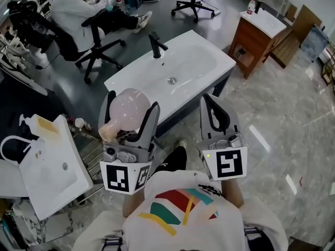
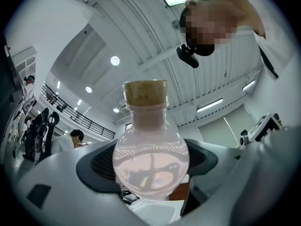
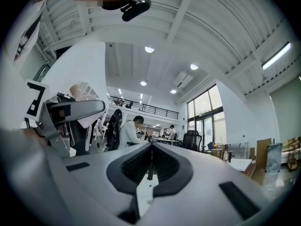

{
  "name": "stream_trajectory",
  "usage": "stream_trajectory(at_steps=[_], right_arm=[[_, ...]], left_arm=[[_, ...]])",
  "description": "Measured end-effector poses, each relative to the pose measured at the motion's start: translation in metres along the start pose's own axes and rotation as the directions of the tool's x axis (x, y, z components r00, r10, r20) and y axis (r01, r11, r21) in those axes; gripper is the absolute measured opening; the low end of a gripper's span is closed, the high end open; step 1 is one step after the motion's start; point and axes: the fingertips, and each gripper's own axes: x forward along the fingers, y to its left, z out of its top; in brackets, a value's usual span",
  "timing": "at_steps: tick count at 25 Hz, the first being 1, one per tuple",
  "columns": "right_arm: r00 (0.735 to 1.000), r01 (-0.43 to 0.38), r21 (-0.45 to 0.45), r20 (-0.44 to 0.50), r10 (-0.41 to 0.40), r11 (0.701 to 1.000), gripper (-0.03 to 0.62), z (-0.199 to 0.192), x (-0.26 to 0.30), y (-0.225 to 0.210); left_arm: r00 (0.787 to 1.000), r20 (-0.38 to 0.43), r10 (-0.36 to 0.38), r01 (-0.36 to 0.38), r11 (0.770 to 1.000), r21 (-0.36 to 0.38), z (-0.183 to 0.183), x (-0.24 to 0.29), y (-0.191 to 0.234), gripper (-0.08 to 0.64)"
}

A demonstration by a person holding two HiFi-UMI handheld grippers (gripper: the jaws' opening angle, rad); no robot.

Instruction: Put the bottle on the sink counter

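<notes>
Head view: left gripper (image 1: 132, 104) is clamped on a round-bellied glass bottle (image 1: 125, 112), pinkish, with the cork stopper (image 1: 107, 132) pointing back toward the person. The bottle is up in the air, tilted nearly flat, over the front left edge of the white sink counter (image 1: 201, 56). Black faucet (image 1: 156, 45) at the counter's far side, drain (image 1: 171, 80) mid-basin. Left gripper view: both jaw pads press the bottle's belly from either side, cork end up. Right gripper (image 1: 210, 106) is beside the left one, near the counter's front edge, touching nothing. Right gripper view: jaws pressed together, nothing between them. A second white sink (image 1: 49, 166) sits at lower left, a wooden vanity (image 1: 255, 38) at upper right. Person in an office chair (image 1: 78, 12) upper left.
</notes>
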Motion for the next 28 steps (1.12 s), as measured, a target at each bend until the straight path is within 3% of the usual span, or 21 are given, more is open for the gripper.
stream_trajectory(at_steps=[5, 12, 20, 28], right_arm=[[0.999, -0.033, 0.002, -0.021, 0.033, 0.999, 0.014, -0.007, 0.067, -0.017], [0.998, -0.036, -0.057, 0.048, 0.038, 0.998, 0.014, 0.010, 0.161, -0.054], [1.000, -0.031, -0.033, -0.003, 0.031, 0.999, 0.014, -0.007, 0.209, -0.092], [0.988, -0.149, -0.020, 0.031, 0.149, 0.989, 0.014, -0.011, 0.240, -0.094]], left_arm=[[1.000, -0.003, 0.029, -0.029, 0.999, 0.030, -0.020, 0.046, 0.024, 0.417], [0.998, 0.007, 0.070, -0.070, 0.997, 0.037, -0.049, 0.131, 0.066, 0.417], [0.996, -0.007, 0.089, -0.088, 0.995, 0.041, -0.068, 0.187, 0.076, 0.417], [0.982, -0.056, 0.181, -0.175, 0.980, 0.096, -0.088, 0.205, 0.081, 0.417]])
